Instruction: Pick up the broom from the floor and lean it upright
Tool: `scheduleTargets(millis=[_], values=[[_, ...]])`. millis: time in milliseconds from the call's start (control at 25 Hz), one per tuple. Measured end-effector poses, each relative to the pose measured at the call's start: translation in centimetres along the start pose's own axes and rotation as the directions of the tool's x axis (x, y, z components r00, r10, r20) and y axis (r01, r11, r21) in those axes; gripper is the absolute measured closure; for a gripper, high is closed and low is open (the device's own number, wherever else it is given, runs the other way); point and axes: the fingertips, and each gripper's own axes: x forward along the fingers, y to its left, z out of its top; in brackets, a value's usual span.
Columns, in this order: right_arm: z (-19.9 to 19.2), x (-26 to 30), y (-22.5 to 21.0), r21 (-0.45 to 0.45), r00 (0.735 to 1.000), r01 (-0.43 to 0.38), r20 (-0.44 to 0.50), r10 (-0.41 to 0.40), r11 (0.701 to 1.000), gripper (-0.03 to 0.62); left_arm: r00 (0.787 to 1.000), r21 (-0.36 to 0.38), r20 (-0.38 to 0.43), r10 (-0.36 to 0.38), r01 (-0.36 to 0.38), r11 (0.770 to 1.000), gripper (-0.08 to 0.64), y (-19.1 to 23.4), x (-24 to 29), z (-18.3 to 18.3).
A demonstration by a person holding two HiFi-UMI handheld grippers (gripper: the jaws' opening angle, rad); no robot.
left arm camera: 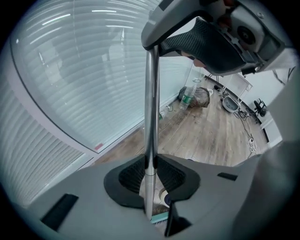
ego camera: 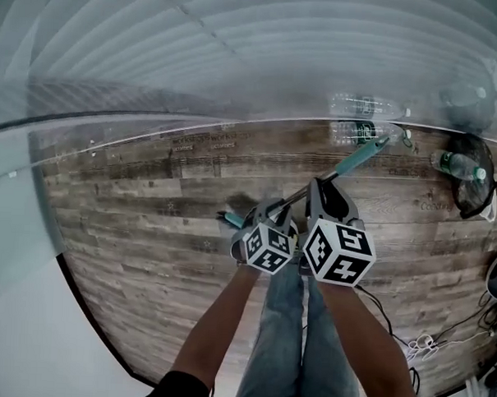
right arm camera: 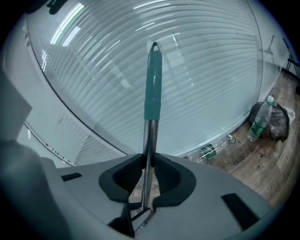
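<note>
The broom is a metal pole [ego camera: 302, 196] with a teal grip [ego camera: 361, 155] at its far end, slanting toward the window. A teal piece [ego camera: 229, 218] of its head end shows at lower left of the grippers. My left gripper [ego camera: 274, 211] is shut on the pole [left arm camera: 150, 117], pads pressing it from both sides. Just beyond it, my right gripper [ego camera: 321, 190] is also shut on the pole [right arm camera: 149, 140], below the teal grip [right arm camera: 153, 86]. In the left gripper view the right gripper [left arm camera: 211, 42] looms above my left gripper [left arm camera: 151, 171]. The broom head is mostly hidden.
A glass wall with blinds [ego camera: 238, 53] stands ahead. Two plastic bottles [ego camera: 363, 116] lie at its foot. A dark bag [ego camera: 471, 183] with a green-labelled bottle [ego camera: 459, 166] sits at right. Cables [ego camera: 427, 341] trail over the wood floor [ego camera: 132, 230] at lower right. My legs are below.
</note>
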Motion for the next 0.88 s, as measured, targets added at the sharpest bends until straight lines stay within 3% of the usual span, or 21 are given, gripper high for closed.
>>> scheduleTargets(millis=[400,680,880], values=[[3.9,-2.8,10.4,-0.236,0.987,-0.156,0.005,0.162,0.959,0.505,0.991,-0.129,0.085,0.101,-0.09,0.988,0.471,4.3,-7.7,1.4],[7.5,-3.7,16.0,-0.372,0.967,-0.226,0.028,0.255,0.9,0.505,0.971,-0.225,0.167,0.171,-0.131,0.966,0.471,7.6,-11.4,3.8],[9.0,-3.7,18.7,-0.476,0.949,-0.259,0.035,0.313,0.841,0.505,0.954,-0.279,0.218,0.207,-0.143,0.95,0.471,9.8,-12.1,5.3]])
